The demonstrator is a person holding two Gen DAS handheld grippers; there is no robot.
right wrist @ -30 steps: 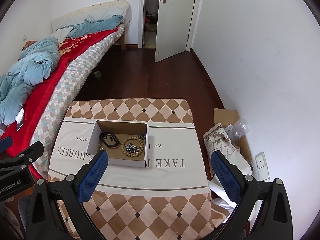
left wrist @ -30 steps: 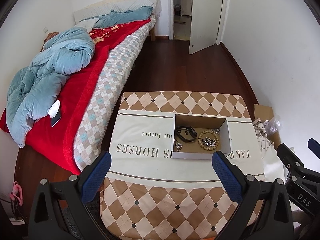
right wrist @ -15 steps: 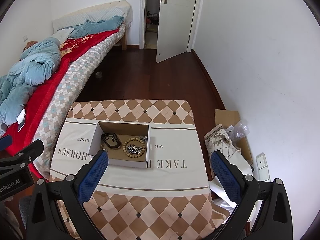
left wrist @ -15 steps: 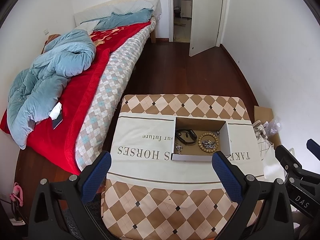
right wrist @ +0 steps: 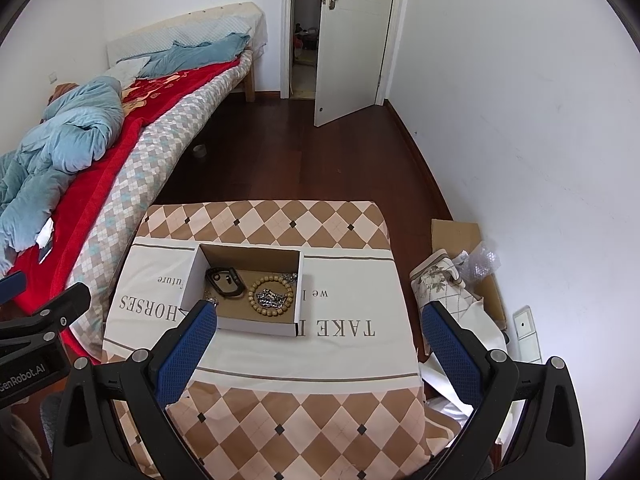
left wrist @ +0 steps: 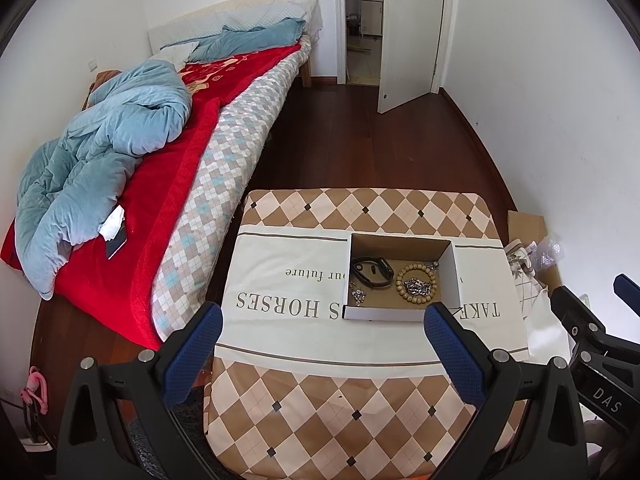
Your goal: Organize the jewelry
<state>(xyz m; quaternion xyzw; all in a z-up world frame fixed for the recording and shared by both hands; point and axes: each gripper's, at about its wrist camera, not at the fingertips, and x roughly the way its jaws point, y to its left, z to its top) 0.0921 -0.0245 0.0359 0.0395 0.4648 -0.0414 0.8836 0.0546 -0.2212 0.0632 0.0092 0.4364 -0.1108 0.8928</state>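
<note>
An open cardboard box (left wrist: 454,276) (right wrist: 191,276) sits on a cloth-covered table (left wrist: 304,332) (right wrist: 320,344). Inside lie a black watch band (left wrist: 372,272) (right wrist: 225,281), a wooden bead bracelet (left wrist: 416,288) (right wrist: 271,295) around a silver chain (left wrist: 416,287) (right wrist: 270,298), and small silver pieces (left wrist: 357,295) at the box's near left corner. My left gripper (left wrist: 320,336) is open and empty, held above the table's near side. My right gripper (right wrist: 316,334) is open and empty, also high above the near side, to the right of the box.
A bed (left wrist: 192,168) with a red blanket and blue quilt runs along the left. A white wall is at the right. Cardboard and bags (right wrist: 460,280) lie on the floor right of the table. A door (left wrist: 408,36) stands open at the back.
Both grippers have pulled back and up from the table, so the box looks smaller and further away. Both stay open and empty.
</note>
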